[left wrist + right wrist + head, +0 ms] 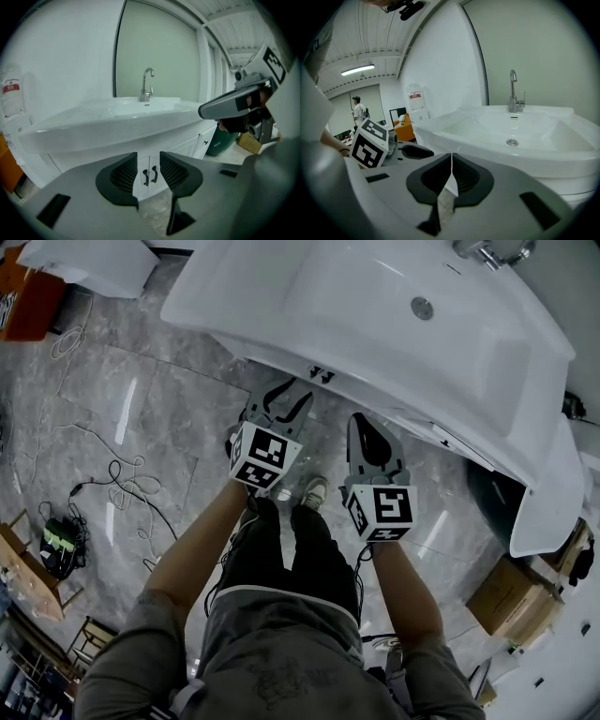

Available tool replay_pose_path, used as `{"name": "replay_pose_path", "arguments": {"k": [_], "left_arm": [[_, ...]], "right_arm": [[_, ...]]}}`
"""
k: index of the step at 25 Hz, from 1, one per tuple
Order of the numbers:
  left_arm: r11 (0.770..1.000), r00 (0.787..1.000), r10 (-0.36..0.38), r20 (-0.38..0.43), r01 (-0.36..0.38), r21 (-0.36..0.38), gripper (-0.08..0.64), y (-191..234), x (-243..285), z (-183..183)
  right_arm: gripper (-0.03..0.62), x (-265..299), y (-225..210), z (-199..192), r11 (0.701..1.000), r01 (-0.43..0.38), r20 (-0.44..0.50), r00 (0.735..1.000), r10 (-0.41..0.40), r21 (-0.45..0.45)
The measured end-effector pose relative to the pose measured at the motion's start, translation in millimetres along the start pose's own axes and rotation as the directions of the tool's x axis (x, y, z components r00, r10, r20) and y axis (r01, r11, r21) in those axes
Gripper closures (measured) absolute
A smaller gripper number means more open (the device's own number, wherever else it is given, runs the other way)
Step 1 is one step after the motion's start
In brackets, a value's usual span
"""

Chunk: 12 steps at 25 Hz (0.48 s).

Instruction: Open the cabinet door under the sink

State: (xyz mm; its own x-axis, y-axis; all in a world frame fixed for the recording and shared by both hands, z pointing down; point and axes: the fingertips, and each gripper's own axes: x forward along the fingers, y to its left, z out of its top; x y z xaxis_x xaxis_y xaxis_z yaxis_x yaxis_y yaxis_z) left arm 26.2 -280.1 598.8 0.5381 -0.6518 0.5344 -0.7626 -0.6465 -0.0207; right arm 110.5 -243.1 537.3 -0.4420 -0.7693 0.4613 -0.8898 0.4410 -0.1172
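Both empty: left gripper (pixel 149 161) fingers wide apart, right gripper (pixel 451 161) fingers touching.

Sink (pixel 375 324): glossy white.
Tap (pixel 147 84): silver chrome.
Cabinet doors (pixel 150 185): white; handles (pixel 146 176) black.
Floor (pixel 141 418): grey marble, pale veining.
Left gripper (pixel 149 161): grey; ribbed pads (pixel 124 176) black; cube (pixel 265 456) white with black squares.
Right gripper (pixel 451 164): same colours.
Bin (pixel 222 140): dark green, 3 o'clock in the left gripper view.
Box (pixel 506 596): brown, 4 o'clock in the head view.
Shorts (pixel 300 559): black.
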Motion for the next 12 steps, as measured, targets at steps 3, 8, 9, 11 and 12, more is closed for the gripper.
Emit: {"name": "replay_pose_path", "arguments": {"k": [3, 8, 9, 11, 12], "left_arm": [[1.0, 1.0, -0.016, -0.023, 0.016, -0.013, 0.419, -1, 19, -15], [1.0, 0.998, -0.021, -0.052, 0.02, -0.015, 0.42, 8, 49, -38], [1.0, 0.998, -0.022, -0.06, 0.022, -0.004, 0.42, 9, 56, -42], [0.999, 0.997, -0.025, -0.079, 0.027, 0.023, 0.42, 10, 71, -51], [0.999, 0.996, -0.027, -0.088, 0.03, 0.032, 0.42, 10, 77, -56]], "right_arm": [[0.563, 14, -8, -12, 1.0, 0.014, 0.0, 1.0, -0.014, 0.018], [0.563, 41, -13, -30, 0.999, 0.029, 0.005, 1.0, -0.03, 0.043], [0.563, 46, -14, -33, 0.999, 0.031, 0.006, 0.999, -0.032, 0.043], [0.563, 54, -17, -39, 0.998, 0.036, 0.005, 0.999, -0.036, 0.045], [0.563, 57, -18, -43, 0.998, 0.038, 0.005, 0.999, -0.039, 0.047]]}}
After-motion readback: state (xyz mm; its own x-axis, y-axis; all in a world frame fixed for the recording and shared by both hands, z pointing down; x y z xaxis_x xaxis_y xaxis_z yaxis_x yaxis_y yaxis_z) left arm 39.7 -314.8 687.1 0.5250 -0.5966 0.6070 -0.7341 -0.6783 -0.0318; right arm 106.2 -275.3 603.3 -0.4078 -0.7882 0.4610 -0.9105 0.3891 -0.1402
